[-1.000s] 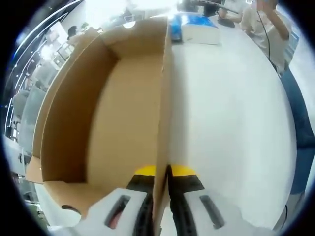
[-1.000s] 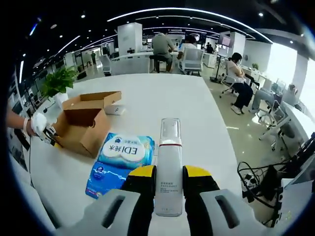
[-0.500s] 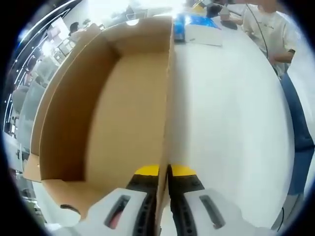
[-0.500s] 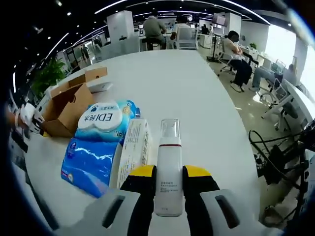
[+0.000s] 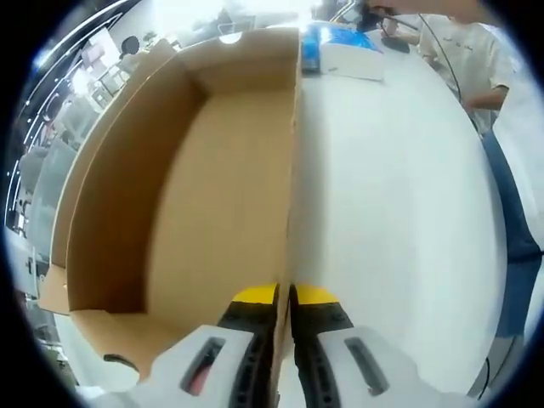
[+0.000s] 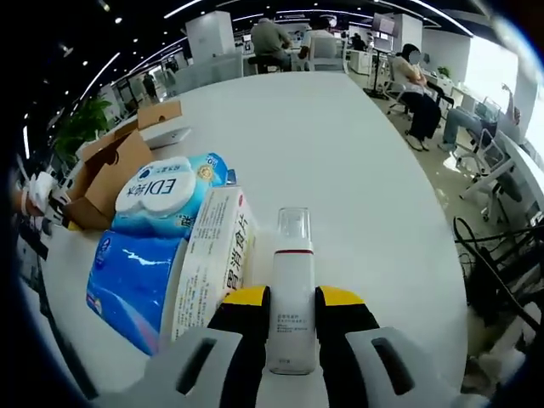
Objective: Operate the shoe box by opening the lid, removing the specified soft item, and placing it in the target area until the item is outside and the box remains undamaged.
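My left gripper [image 5: 283, 297] has its jaws pinched tight on the upright side wall of the box [image 5: 212, 170], which lies open and bare inside, its long axis running straight away from me. Far off past the box's end I see a blue pack [image 5: 336, 36] on the counter [image 5: 399, 204]. My right gripper [image 6: 293, 302] is clamped round a white bottle [image 6: 293, 297] with a clear cap, its long axis in line with the jaws, held above the counter. Just to its left stand a carton [image 6: 208, 259] and the soft blue tissue packs [image 6: 157, 217], already out of the box; the box sits farther left, beyond them. I judge the bottle's set-down spot lies beside that carton, so the right hand is the nearer one.
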`<state>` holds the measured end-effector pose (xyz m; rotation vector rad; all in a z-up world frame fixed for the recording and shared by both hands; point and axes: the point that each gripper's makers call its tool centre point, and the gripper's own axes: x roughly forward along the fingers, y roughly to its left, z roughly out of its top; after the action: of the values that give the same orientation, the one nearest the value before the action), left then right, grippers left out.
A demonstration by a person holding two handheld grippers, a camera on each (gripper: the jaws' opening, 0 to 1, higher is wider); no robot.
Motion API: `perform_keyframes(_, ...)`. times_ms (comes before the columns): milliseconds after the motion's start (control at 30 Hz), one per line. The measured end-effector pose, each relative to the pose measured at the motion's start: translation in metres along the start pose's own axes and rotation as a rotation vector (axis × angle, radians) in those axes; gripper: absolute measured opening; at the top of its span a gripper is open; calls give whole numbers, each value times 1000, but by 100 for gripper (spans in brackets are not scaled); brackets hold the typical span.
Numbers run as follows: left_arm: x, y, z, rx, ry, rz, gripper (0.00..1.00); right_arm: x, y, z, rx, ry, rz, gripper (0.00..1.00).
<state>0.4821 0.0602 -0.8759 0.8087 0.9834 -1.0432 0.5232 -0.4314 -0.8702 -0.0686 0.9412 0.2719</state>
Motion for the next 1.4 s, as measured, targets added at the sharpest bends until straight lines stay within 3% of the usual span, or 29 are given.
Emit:
perform_keyframes(133, -2, -2, 2, -9, 7, -1, 4, -2, 0, 2, 8, -21, -1, 20)
perform_keyframes(567, -5, -3, 5, -18, 11, 6, 4, 4, -5, -5, -73, 23, -2, 20)
perform_keyframes(1400, -2, 1, 1, -22, 11, 2, 4, -3, -3, -6, -72, 12, -13, 25)
